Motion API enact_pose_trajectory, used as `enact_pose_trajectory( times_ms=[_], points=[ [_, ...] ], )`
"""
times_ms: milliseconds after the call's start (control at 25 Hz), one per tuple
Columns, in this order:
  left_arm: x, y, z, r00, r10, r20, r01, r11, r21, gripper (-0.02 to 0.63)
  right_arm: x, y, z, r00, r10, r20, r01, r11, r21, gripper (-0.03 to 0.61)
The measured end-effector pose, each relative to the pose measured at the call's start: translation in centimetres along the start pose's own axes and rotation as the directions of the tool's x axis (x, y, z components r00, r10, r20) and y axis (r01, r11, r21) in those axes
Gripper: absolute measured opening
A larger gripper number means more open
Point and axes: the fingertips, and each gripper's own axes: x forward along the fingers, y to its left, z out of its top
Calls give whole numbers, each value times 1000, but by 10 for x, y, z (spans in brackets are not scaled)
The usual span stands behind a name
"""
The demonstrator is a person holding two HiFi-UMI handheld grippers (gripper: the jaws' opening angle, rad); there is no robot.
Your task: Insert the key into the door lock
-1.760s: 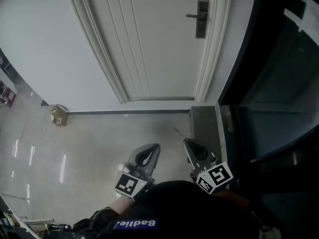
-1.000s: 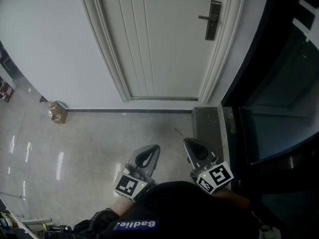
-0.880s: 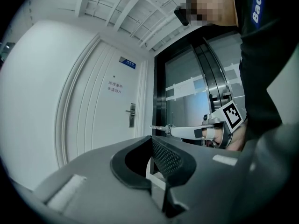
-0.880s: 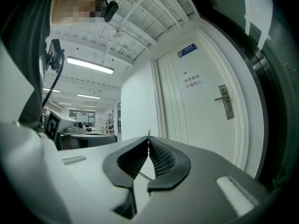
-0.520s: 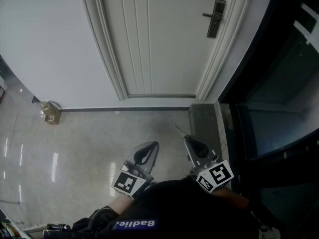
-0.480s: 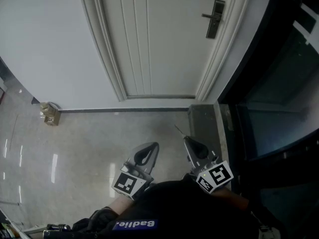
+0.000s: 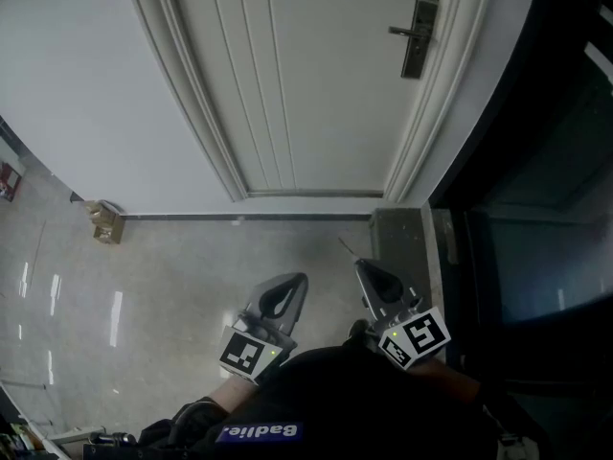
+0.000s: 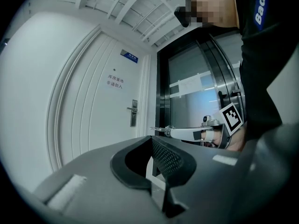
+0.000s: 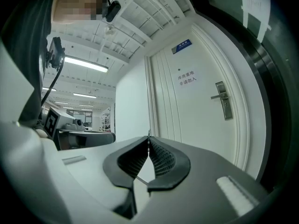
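Note:
The white door (image 7: pixel 316 84) stands ahead, with its dark lock plate and lever handle (image 7: pixel 419 34) at the upper right. The lock also shows in the left gripper view (image 8: pixel 133 113) and the right gripper view (image 9: pixel 224 101). My right gripper (image 7: pixel 362 268) is shut on a thin metal key (image 7: pixel 347 248), whose tip sticks out past the jaws (image 9: pixel 149 134) and points level at the door. From the left gripper view the key (image 8: pixel 159 128) shows in profile. My left gripper (image 7: pixel 295 281) is shut with nothing in it, level beside the right one. Both are still well short of the door.
A small cardboard box (image 7: pixel 105 220) lies on the glossy floor by the wall at the left. A dark glass wall with a black frame (image 7: pixel 517 209) runs along the right. A grey slab (image 7: pixel 402 242) sits at the door's right foot. The door carries a blue sign (image 9: pixel 184 45).
The door and floor have shifted a little in the head view as I move along. Both grippers keep their pose, and the key stays in the right one.

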Motion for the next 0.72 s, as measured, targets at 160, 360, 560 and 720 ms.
enact_pose_trajectory(
  times_ms=[160, 360, 560, 720],
  points=[
    [53, 2, 2, 1000, 27, -8, -27, 999, 26, 15, 11, -53, 2, 999, 33, 9, -33, 999, 3, 12],
    [96, 5, 10, 998, 63, -13, -62, 997, 45, 15, 14, -99, 6, 999, 53, 6, -53, 998, 16, 12],
    [142, 14, 10, 995, 101, -26, -99, 993, 58, 15, 23, -154, 4, 998, 63, 1, -63, 998, 19, 12],
    [152, 20, 12, 994, 103, -33, -100, 993, 66, 15, 29, -167, 5, 998, 55, -6, -55, 998, 23, 12]
  ],
)
